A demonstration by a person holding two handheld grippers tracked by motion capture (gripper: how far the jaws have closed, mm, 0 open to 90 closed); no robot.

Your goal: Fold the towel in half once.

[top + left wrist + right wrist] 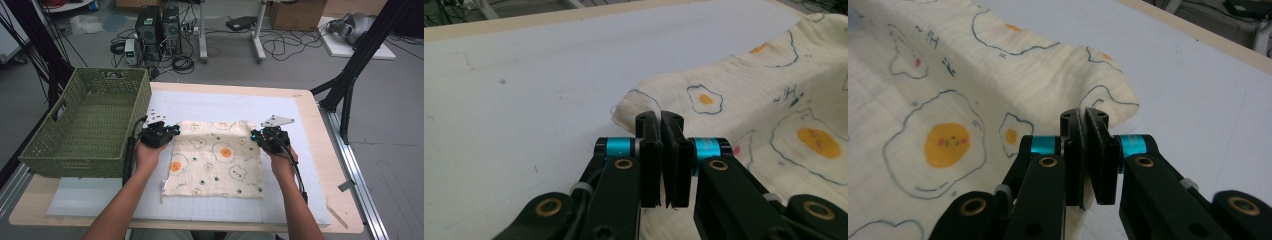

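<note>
Cloth, cream with fried-egg print: spread at counter centre. Left tongs clamped on its 10 o'clock corner, right tongs on its 2 o'clock corner. Green basket at 9 o'clock.

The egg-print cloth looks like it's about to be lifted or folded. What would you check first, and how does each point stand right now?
1. Left gripper shut on the far left corner of the egg-print cloth: ok.
2. Right gripper shut on the far right corner: ok.
3. Both grips at matching height on the far edge: ok in the high view.
4. Near edge of the cloth lying flat on the white mat: mostly ok, the near left corner curls a little.
5. Green wicker basket clear of the cloth: ok.
6. How deep the fabric sits between the jaws: cannot tell.
</note>
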